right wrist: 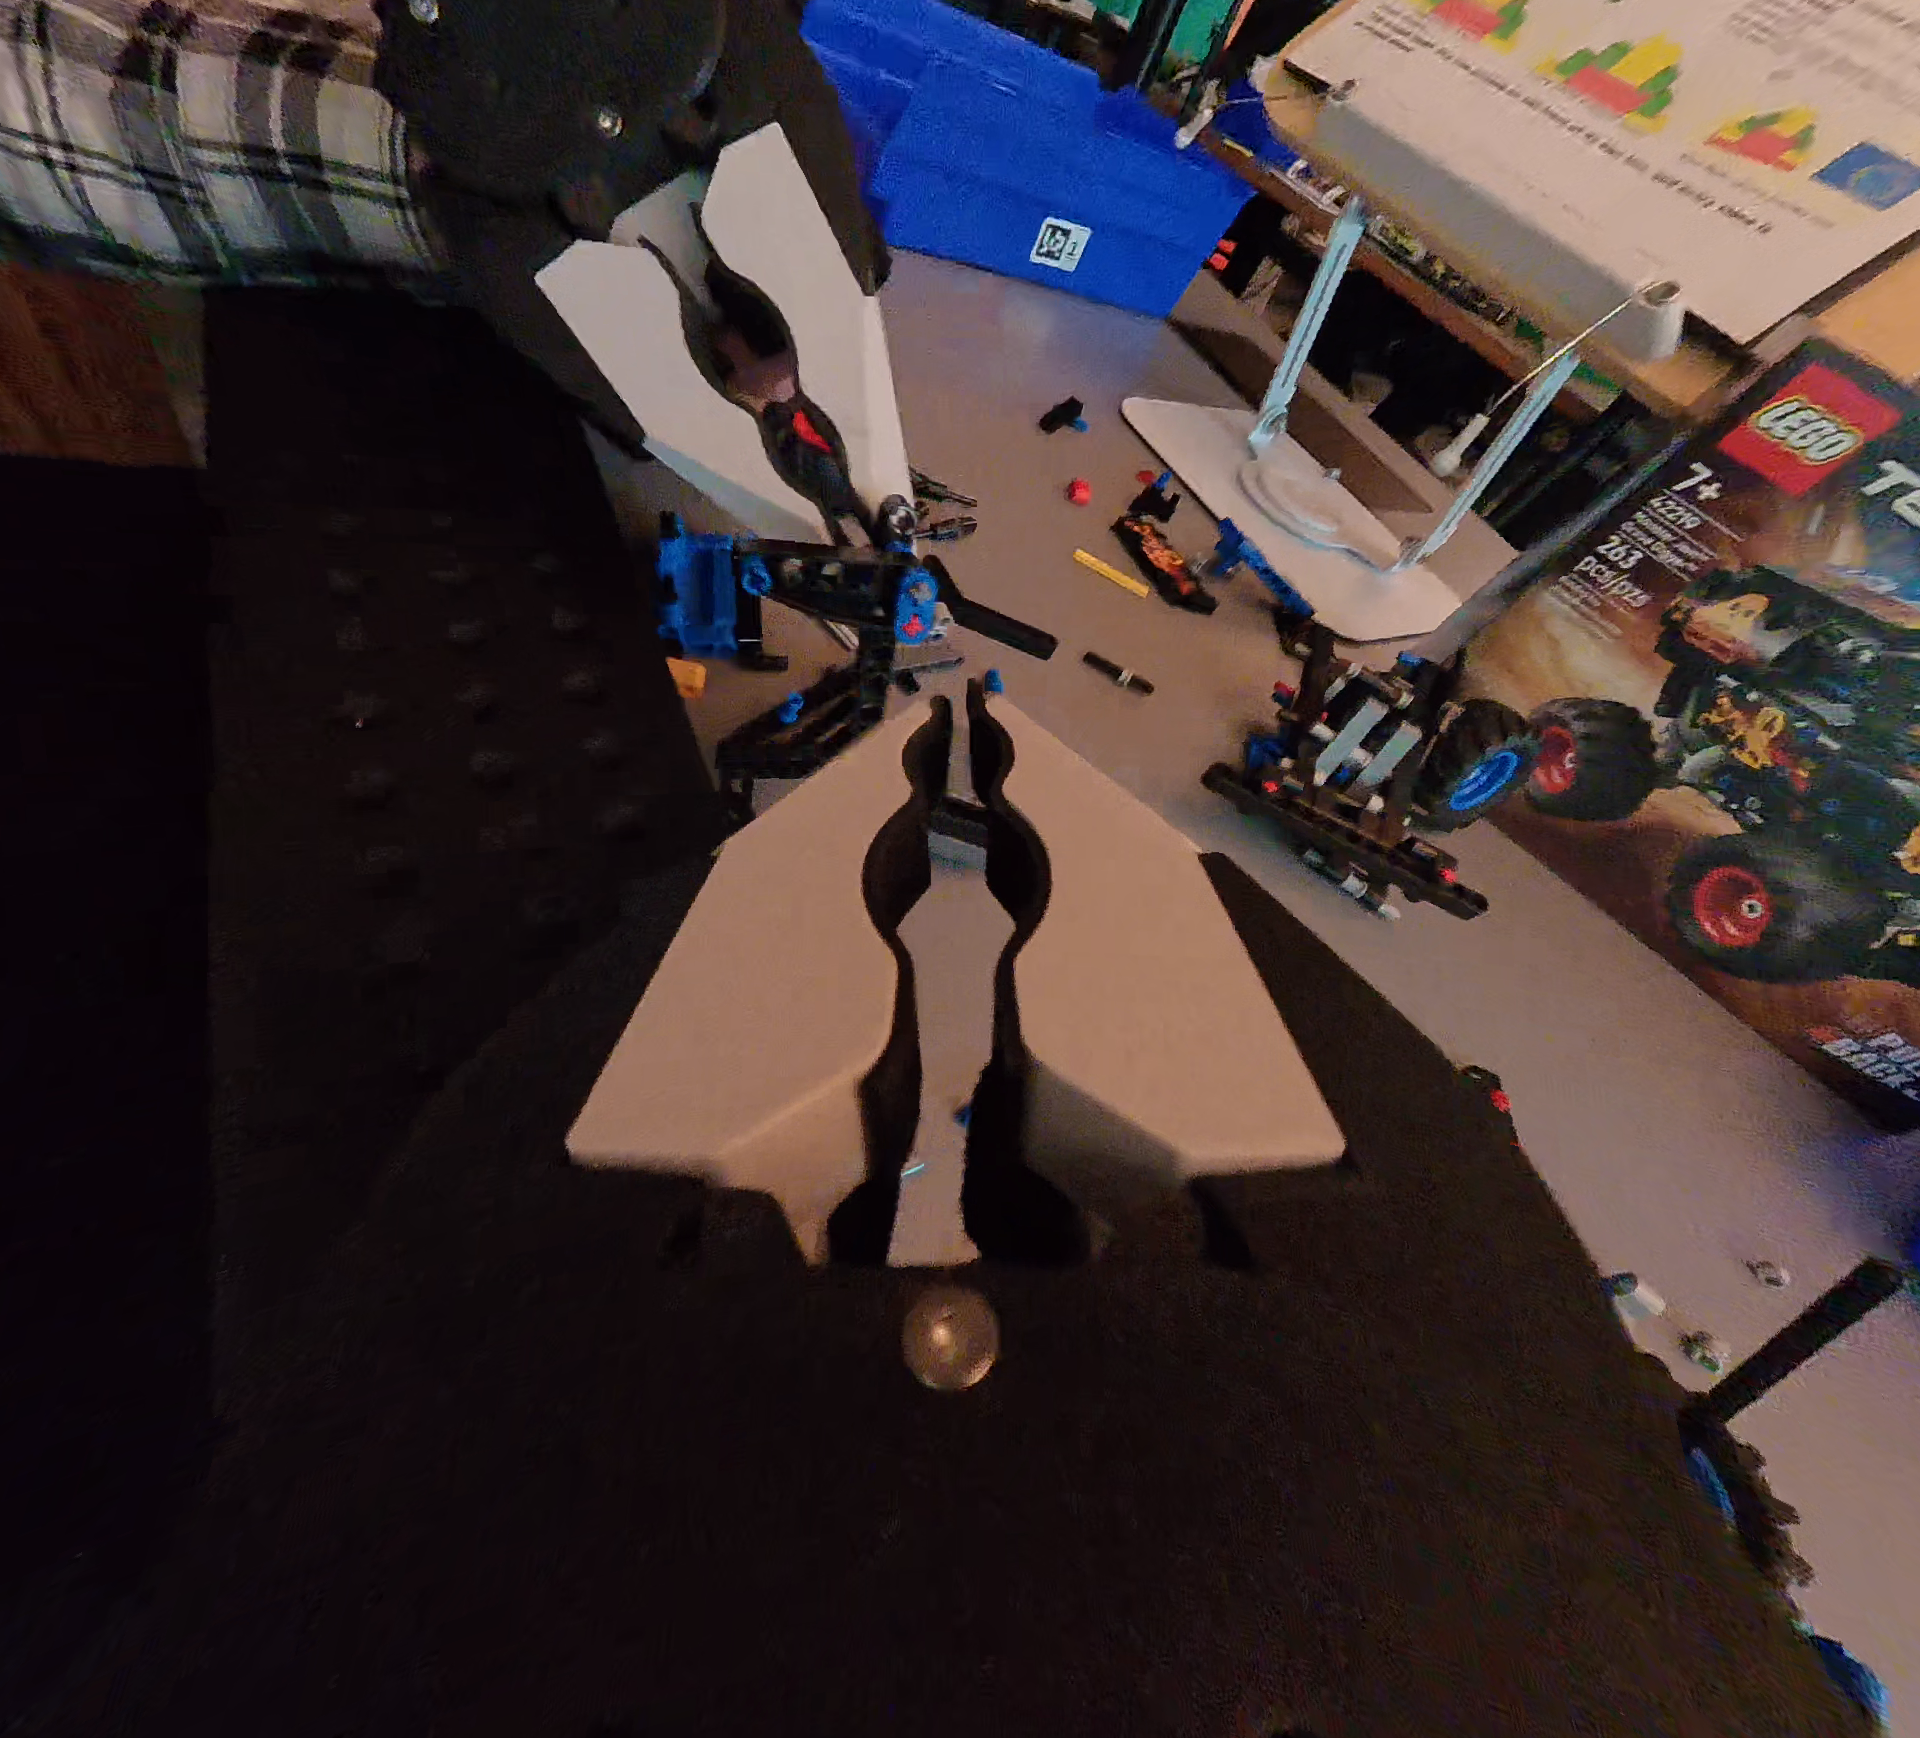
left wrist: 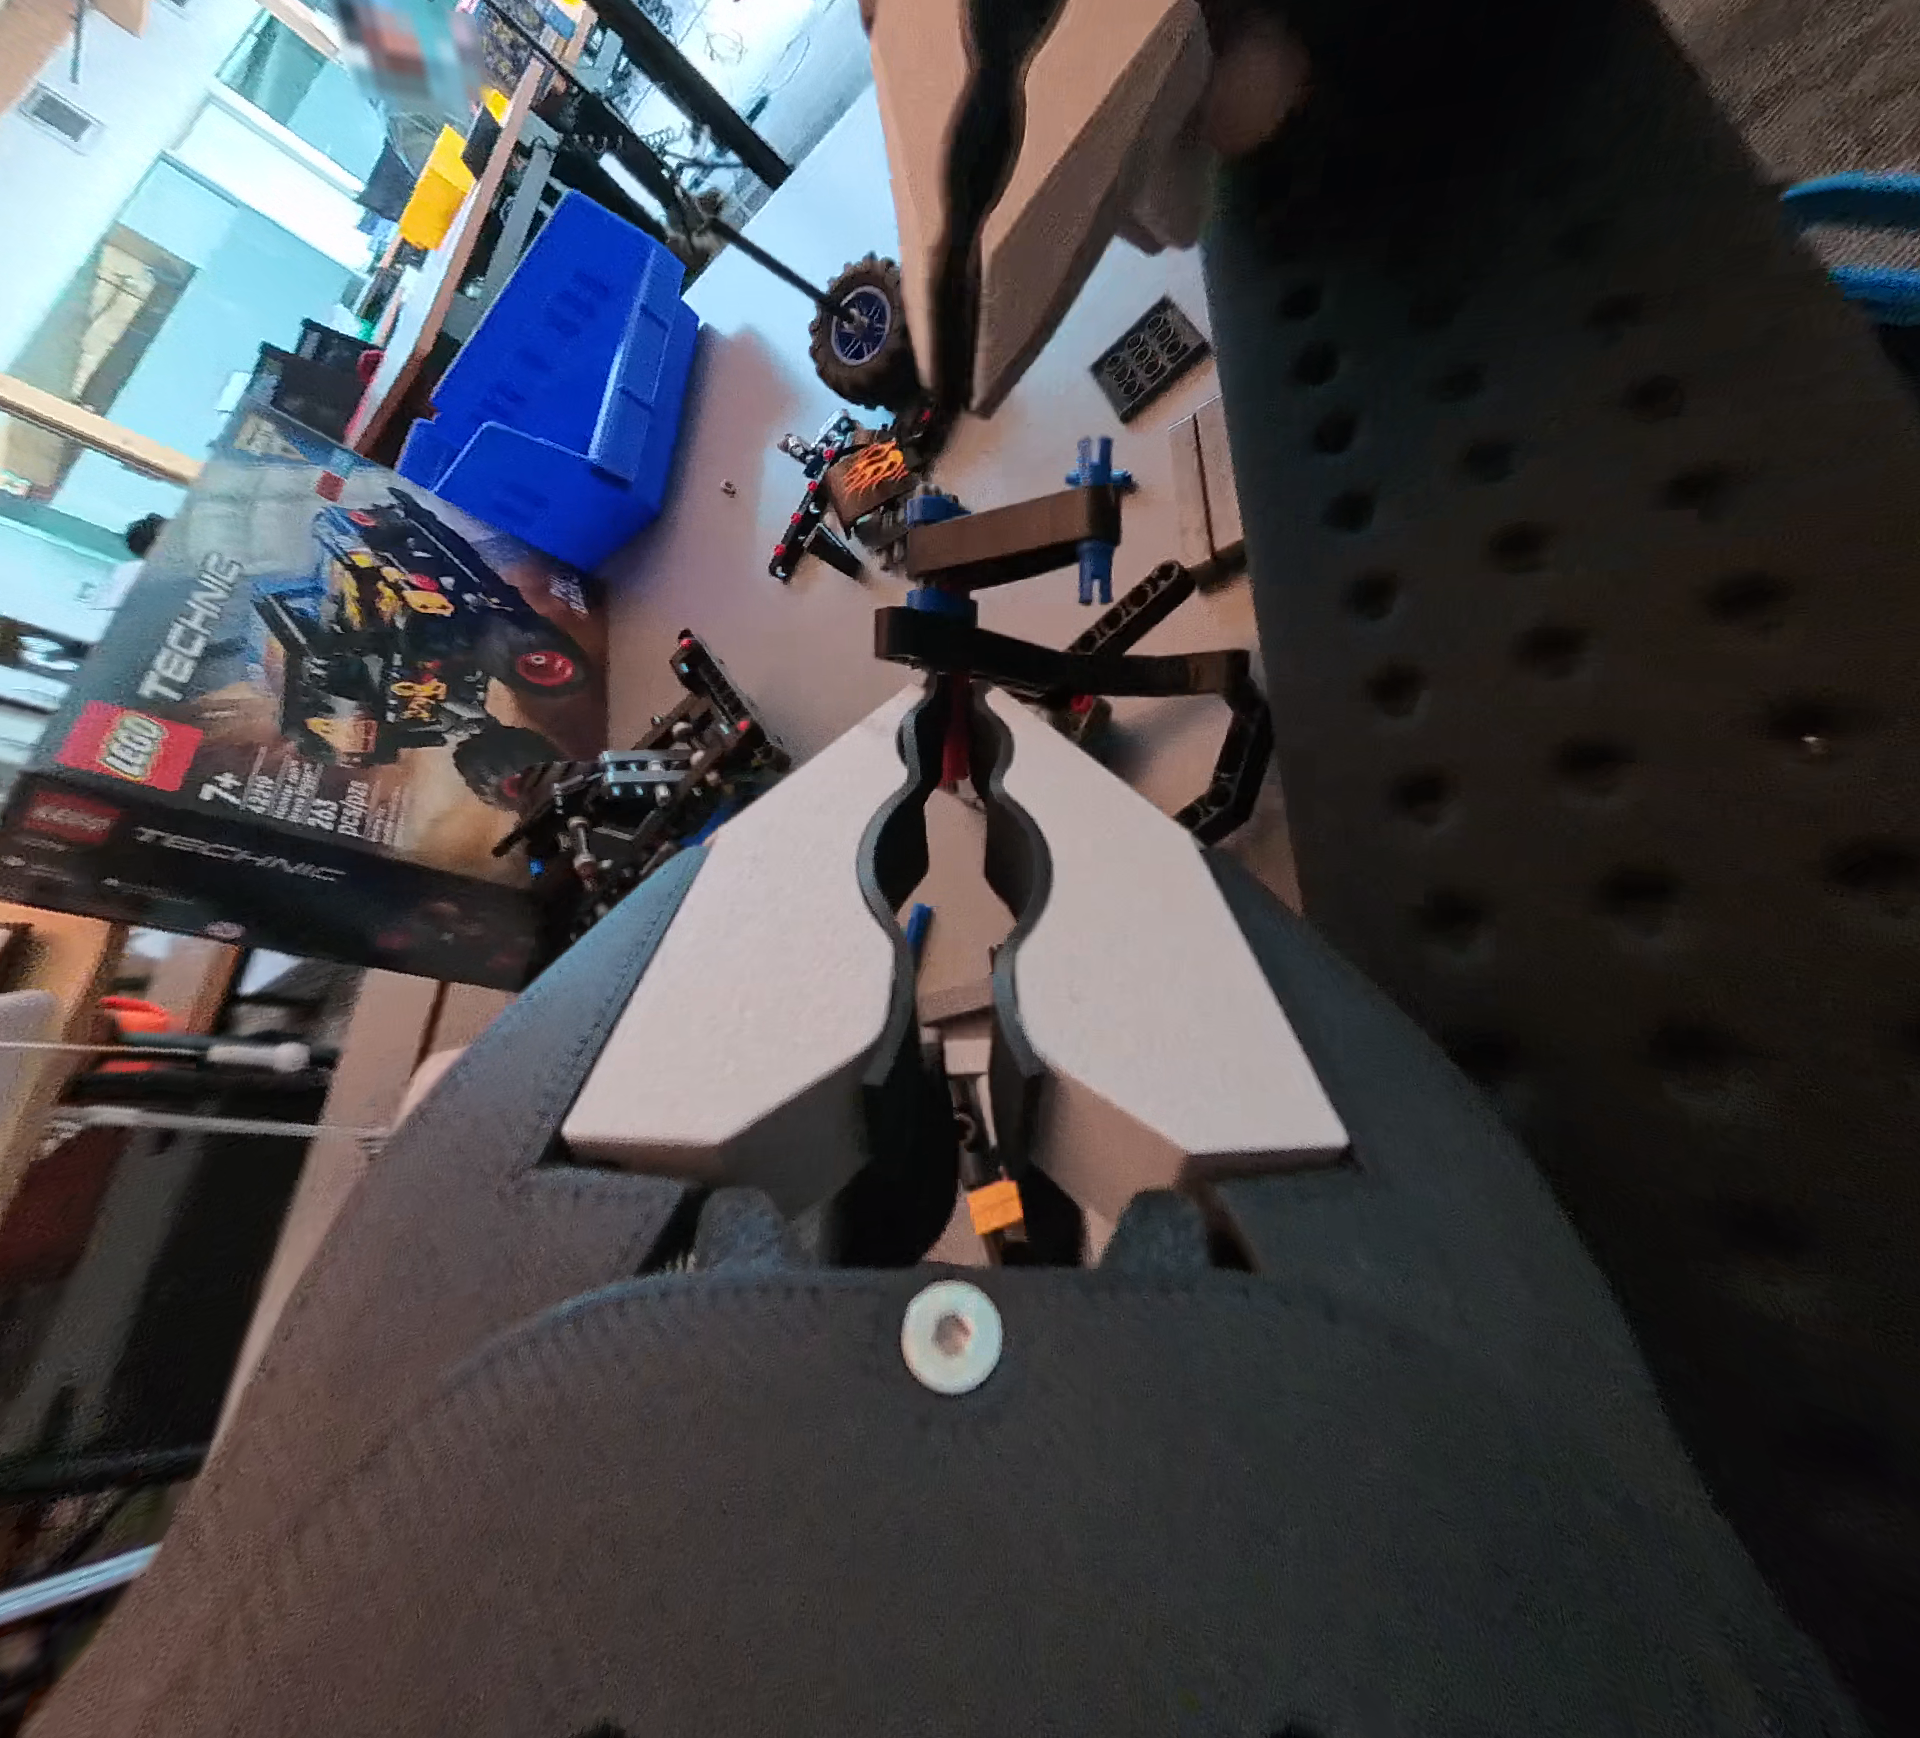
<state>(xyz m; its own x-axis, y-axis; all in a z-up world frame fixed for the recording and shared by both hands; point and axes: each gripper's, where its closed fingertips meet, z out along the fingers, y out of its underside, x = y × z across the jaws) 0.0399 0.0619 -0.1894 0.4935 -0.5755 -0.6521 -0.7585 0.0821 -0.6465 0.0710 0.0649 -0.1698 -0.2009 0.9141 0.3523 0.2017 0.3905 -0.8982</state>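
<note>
Apparently blue bin (left wrist: 566, 400) contents hidden; left gripper (left wrist: 951, 712) pinching red axle (left wrist: 953, 732).

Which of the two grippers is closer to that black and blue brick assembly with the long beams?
Left. The left gripper pinches the assembly by a red pin. The right gripper sits just short of it, fingers nearly closed on nothing visible.

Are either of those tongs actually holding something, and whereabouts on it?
The left tongs pinch a red pin at the end of a black-and-blue brick assembly. The right tongs look nearly closed, seemingly on nothing.
</note>
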